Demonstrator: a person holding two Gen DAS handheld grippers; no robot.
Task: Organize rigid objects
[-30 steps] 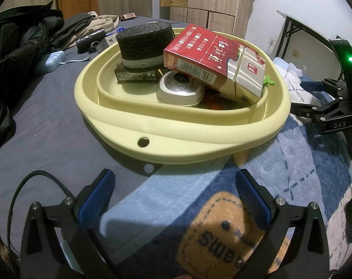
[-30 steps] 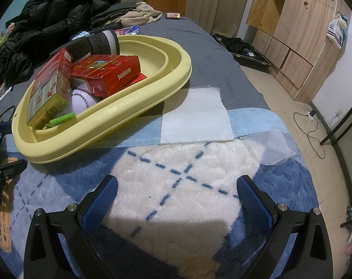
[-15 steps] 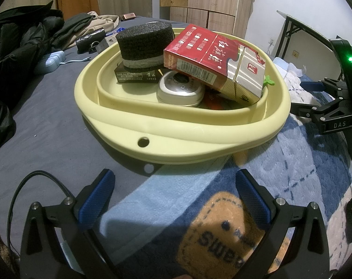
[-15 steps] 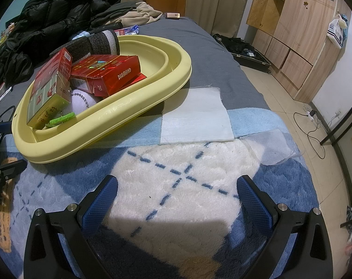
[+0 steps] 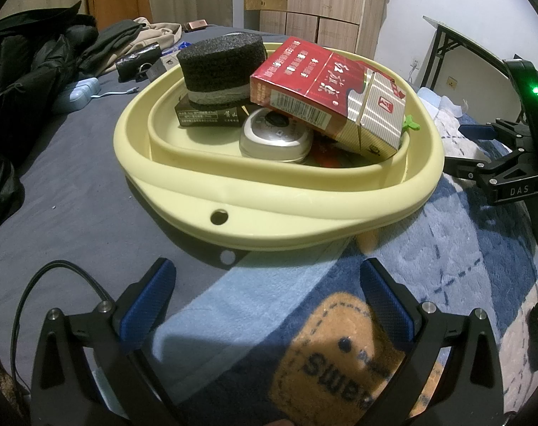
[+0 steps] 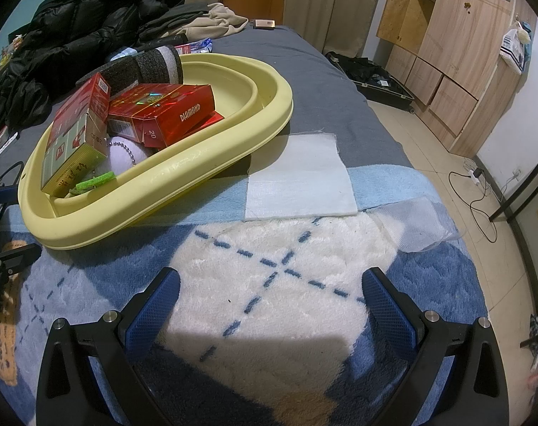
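Hovering, left gripper (image 5: 267, 289) had fingers spread wide, empty; yellow basin (image 5: 269, 209) just ahead, holding the gathered red box (image 5: 325, 96) and foam block (image 5: 221, 62).

Right gripper (image 6: 269, 300): fingers wide, empty over blanket (image 6: 290, 262); basin ahead-left.

Ahead of my left claw (image 5: 267, 293) the bedcover is bare up to the yellow basin (image 5: 279, 213), whose rim blocks the way forward. My right claw (image 6: 270, 300), fingers spread, has open blanket (image 6: 286, 266) ahead; the basin sits forward-left, a white cloth (image 6: 297, 177) flat beyond.
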